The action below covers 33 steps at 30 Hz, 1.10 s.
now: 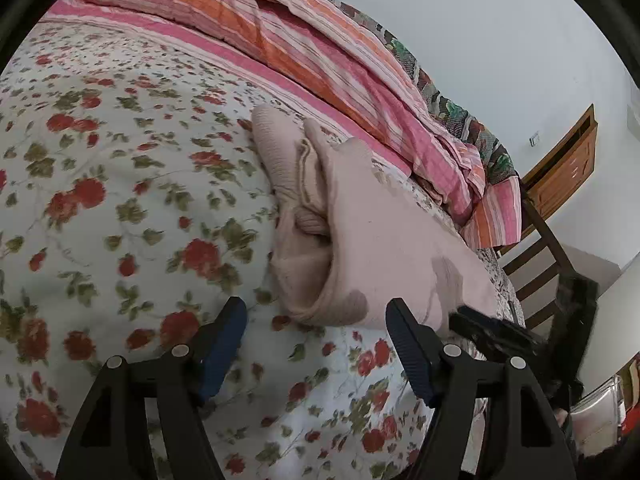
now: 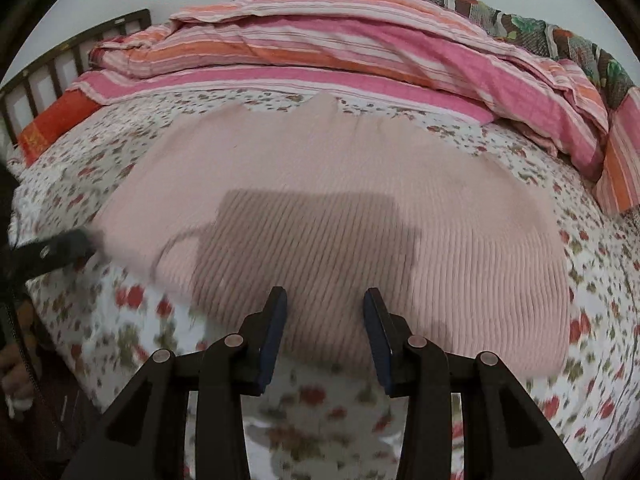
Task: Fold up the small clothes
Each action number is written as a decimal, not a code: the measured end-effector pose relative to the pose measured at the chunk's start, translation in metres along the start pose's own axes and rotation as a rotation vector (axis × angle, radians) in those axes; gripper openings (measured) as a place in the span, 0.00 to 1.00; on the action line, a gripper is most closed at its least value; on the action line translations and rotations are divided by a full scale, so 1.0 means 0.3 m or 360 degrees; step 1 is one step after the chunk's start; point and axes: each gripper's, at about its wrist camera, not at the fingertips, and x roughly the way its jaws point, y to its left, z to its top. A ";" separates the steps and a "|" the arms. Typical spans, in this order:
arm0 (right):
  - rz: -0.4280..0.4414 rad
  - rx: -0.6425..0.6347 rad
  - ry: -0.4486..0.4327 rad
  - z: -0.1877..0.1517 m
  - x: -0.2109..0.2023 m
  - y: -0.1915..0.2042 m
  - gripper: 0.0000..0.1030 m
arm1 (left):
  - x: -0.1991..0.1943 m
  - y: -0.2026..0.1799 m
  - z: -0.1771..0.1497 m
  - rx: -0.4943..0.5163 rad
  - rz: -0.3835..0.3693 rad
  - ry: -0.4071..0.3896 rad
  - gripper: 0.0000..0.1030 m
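A pale pink ribbed knit garment (image 2: 320, 200) lies folded on the floral bedsheet (image 2: 120, 312). In the left wrist view the garment (image 1: 360, 220) shows from its side, with stacked folded layers and an open edge facing me. My left gripper (image 1: 316, 312) is open and empty, just in front of the garment's near left corner. My right gripper (image 2: 325, 300) is open and empty, its fingertips over the garment's near edge. The right gripper also shows in the left wrist view (image 1: 520, 328) by the garment's right end. The left gripper shows blurred in the right wrist view (image 2: 60, 252).
A pink and orange striped duvet (image 2: 360, 48) is bunched along the far side of the bed. A dark slatted bed frame (image 2: 60, 60) stands at the back left. A wooden chair (image 1: 540, 248) and a wooden door (image 1: 568, 160) are beyond the bed's right end.
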 end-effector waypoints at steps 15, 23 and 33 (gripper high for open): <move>0.0104 0.0373 -0.0139 -0.085 -0.146 -0.269 0.39 | 0.111 -0.072 0.064 -0.0067 0.0001 -0.0128 0.67; 0.0143 0.0510 -0.0176 -0.155 -0.178 -0.383 0.39 | 0.169 -0.055 0.142 -0.0253 0.0011 -0.0202 0.62; 0.0128 0.0653 -0.0277 -0.224 -0.242 -0.541 0.39 | 0.174 -0.119 0.231 -0.0313 0.0262 -0.0245 0.23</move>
